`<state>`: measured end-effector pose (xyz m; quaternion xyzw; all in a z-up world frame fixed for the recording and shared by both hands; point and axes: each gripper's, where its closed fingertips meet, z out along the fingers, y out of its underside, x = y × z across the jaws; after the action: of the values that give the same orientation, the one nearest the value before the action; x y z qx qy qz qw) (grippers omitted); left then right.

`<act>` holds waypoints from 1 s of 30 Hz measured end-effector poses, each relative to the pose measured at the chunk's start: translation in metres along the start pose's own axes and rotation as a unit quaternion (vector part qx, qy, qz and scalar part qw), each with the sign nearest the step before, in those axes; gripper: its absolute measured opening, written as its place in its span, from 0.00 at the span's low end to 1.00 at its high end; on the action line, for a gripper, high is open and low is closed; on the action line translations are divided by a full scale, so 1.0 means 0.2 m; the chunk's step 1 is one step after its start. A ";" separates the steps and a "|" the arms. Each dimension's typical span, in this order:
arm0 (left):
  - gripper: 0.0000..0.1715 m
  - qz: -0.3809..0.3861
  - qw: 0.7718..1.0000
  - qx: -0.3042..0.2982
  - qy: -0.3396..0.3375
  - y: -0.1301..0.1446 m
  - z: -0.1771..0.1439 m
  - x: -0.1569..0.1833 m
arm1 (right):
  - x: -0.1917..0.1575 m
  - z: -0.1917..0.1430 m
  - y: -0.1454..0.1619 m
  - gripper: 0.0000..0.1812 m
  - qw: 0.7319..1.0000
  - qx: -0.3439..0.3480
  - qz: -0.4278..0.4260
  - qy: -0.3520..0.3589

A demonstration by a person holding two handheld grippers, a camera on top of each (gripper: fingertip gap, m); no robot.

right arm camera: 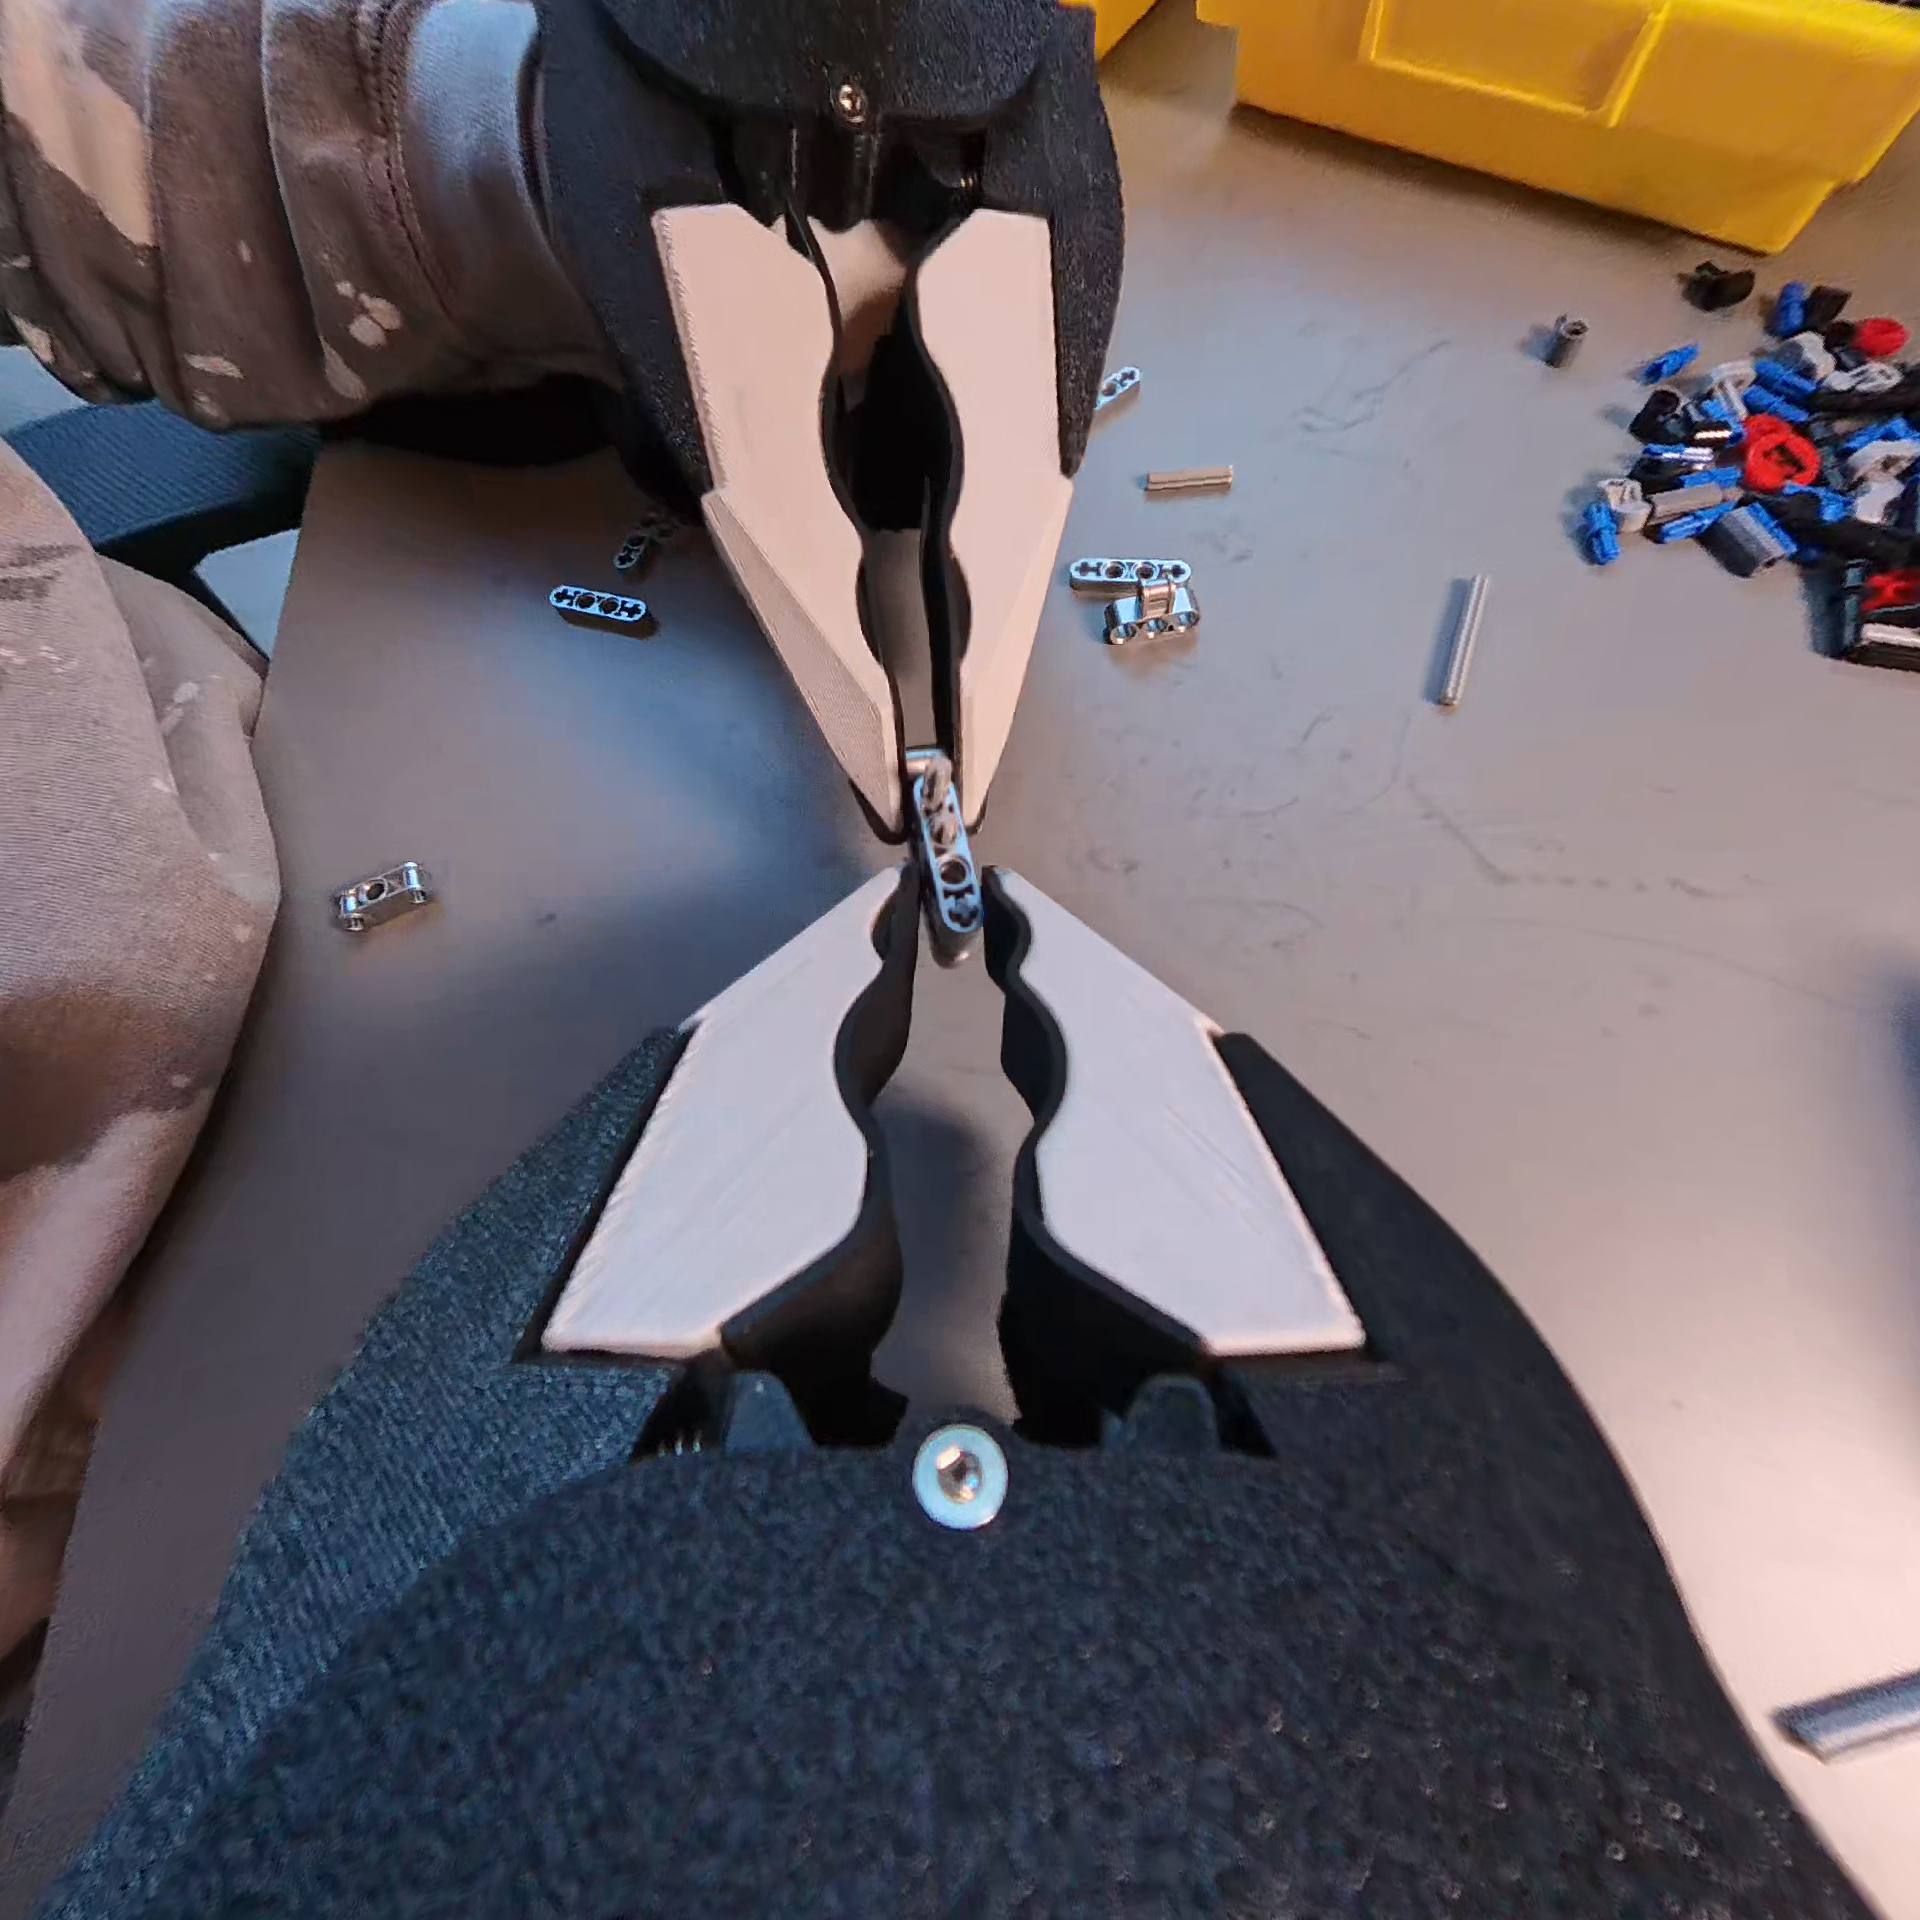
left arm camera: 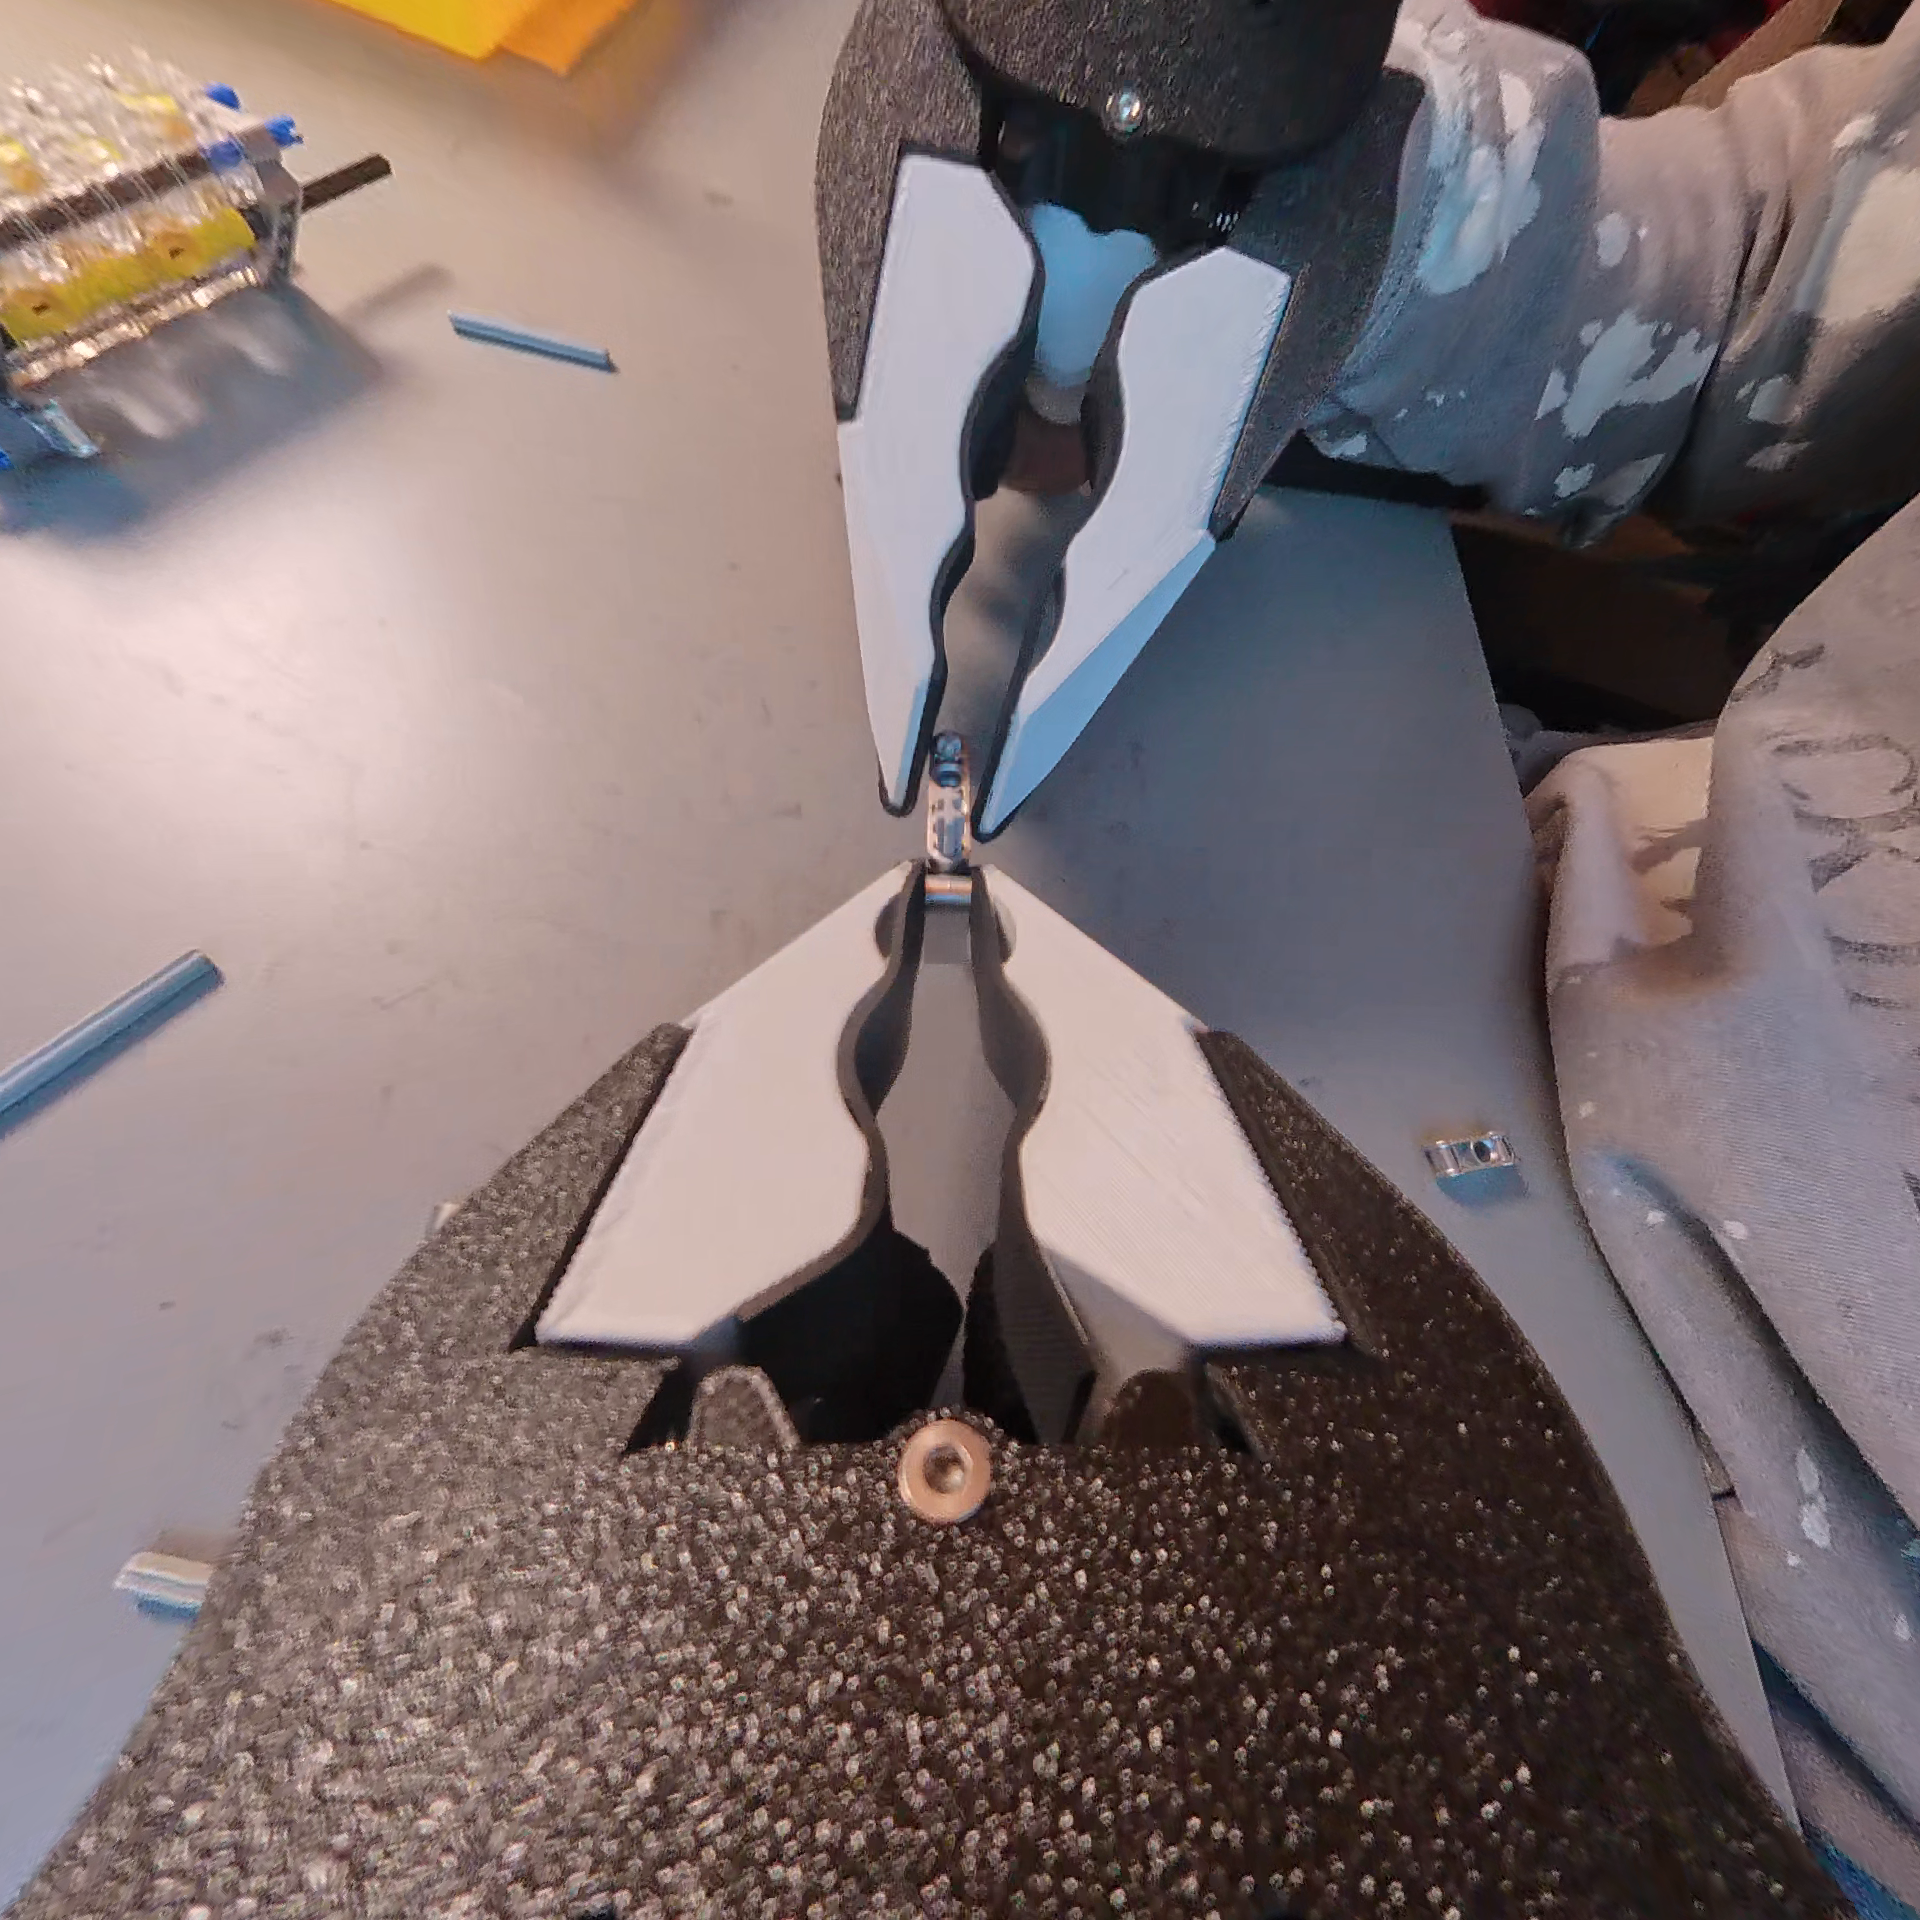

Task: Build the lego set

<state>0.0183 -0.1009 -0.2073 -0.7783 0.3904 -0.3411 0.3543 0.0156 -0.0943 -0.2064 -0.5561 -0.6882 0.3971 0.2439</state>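
Note:
My two grippers meet tip to tip above the grey table (left arm camera: 520, 675). In the left wrist view my left gripper (left arm camera: 948, 883) is shut on a small grey piece (left arm camera: 948, 896). My right gripper (left arm camera: 943, 812) comes from the top, shut on a thin grey holed beam (left arm camera: 948, 826) with a blue pin (left arm camera: 948, 771) at its far end. The beam's near end touches the small grey piece. In the right wrist view my right gripper (right arm camera: 951, 899) holds the thin grey beam (right arm camera: 956, 899) upright on edge. The left gripper (right arm camera: 928, 805) pinches its far end from above.
A clear and yellow block assembly (left arm camera: 125, 229), two blue-grey axles (left arm camera: 530, 343) (left arm camera: 104, 1029) and a small grey connector (left arm camera: 1470, 1153) lie around. Yellow bins (right arm camera: 1558, 104), a pile of blue, red and black parts (right arm camera: 1766, 468), loose grey beams (right arm camera: 1132, 571) (right arm camera: 597, 608) and a grey axle (right arm camera: 1460, 639) lie there too. A person's sleeve (left arm camera: 1662, 312) sits at the table edge. Less than 4 cm separates the two grippers' tips. Both grippers' tips are roughly 15 centimetres from the small grey connector (left arm camera: 1470, 1153). Look for it in the right wrist view (right arm camera: 387, 907) too.

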 end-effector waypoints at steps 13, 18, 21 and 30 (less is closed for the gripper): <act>0.03 0.061 0.997 -0.054 -0.016 0.07 0.02 0.02 | -0.05 0.03 0.03 0.03 0.996 -0.060 -0.070 0.006; 0.03 0.064 0.996 -0.059 -0.016 0.09 0.03 0.02 | -0.06 0.06 0.05 0.02 0.995 -0.080 -0.063 -0.001; 0.03 0.047 0.997 -0.053 -0.009 0.08 0.03 0.02 | -0.05 0.06 0.05 0.03 0.997 -0.069 -0.044 -0.006; 0.03 -0.186 0.972 0.096 0.108 -0.11 -0.12 0.00 | 0.00 -0.04 -0.12 0.19 0.995 0.042 -0.087 0.026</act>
<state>0.0070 -0.0977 -0.1762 -0.7583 0.2399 -0.5188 0.3134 0.0088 -0.0939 -0.1830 -0.4933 -0.7099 0.3884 0.3190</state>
